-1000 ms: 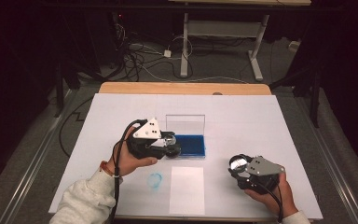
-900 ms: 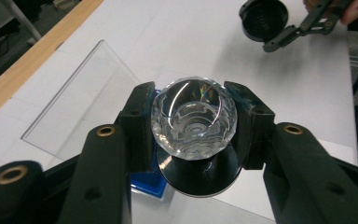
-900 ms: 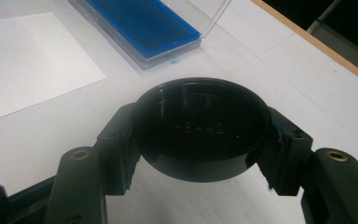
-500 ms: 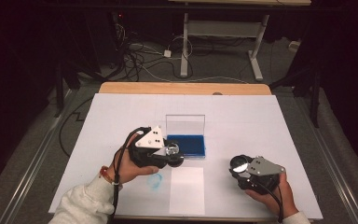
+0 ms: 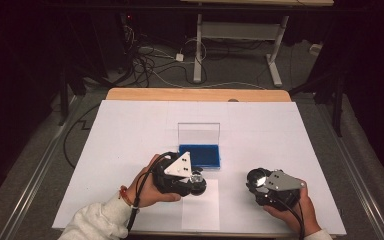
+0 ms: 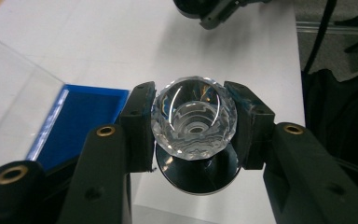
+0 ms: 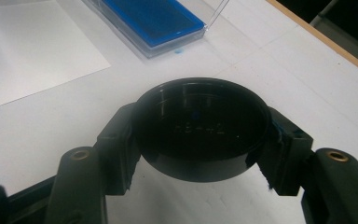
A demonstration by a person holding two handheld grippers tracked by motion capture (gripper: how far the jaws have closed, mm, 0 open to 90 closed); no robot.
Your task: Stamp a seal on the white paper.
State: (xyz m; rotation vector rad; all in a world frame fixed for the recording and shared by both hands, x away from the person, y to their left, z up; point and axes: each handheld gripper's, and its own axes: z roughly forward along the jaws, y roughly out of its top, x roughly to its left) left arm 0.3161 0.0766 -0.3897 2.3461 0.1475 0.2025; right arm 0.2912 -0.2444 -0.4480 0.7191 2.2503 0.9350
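My left gripper (image 6: 194, 122) is shut on a clear faceted crystal piece (image 6: 194, 116) that has a round black base (image 6: 198, 177) under it. In the high view this gripper (image 5: 195, 183) hovers just in front of the open blue case (image 5: 200, 155), over the near edge of a white paper sheet (image 5: 200, 212). My right gripper (image 7: 200, 130) is shut on a round black cap (image 7: 200, 122) with raised numbers inside. It sits low over the table at the front right (image 5: 256, 181), apart from the case.
The blue case (image 7: 154, 21) has its clear lid (image 5: 198, 134) standing upright behind it. A white cover lies over the table (image 5: 130, 135), with the wooden edge (image 5: 195, 94) at the back. Cables and desk legs are on the floor beyond.
My left gripper has moved toward the person and to the right, from beside the blue case to over the paper sheet, still holding the crystal. The right gripper has hardly moved.
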